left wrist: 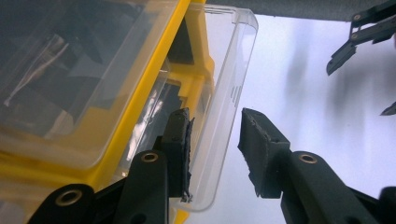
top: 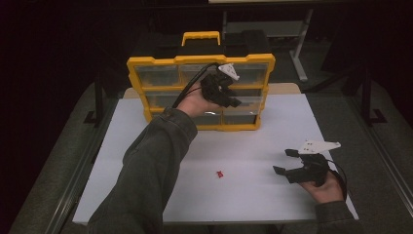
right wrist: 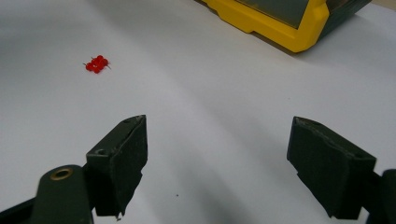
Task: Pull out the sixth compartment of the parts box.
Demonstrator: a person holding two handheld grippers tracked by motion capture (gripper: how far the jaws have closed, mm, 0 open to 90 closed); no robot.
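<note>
White desk (top: 272, 136) in a dark room: one yellow plastic organizer case (top: 200, 92), one red pushpin cluster (top: 219, 173) before it; left gripper (top: 225, 92) jaws straddle a clear drawer (left wrist: 224, 93) ungripped, right gripper (top: 286, 161) jaws wide apart.

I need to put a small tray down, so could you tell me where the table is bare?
Bare: the white table left of the red pushpins, and between them and the right gripper. Crowded: the back, at the yellow organizer.

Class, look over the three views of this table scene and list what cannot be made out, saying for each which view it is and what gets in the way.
- Organizer case drawer contents: high view, too dim and small; left gripper view, blurred behind glare on the clear drawer.
- Red pieces: too small in the right gripper view and high view to identify or count.
- Left hand-held gripper: whether either jaw touches the drawer wall between them is unclear.
- Right hand-held gripper: jaw bases cut off by the bottom edge.
</note>
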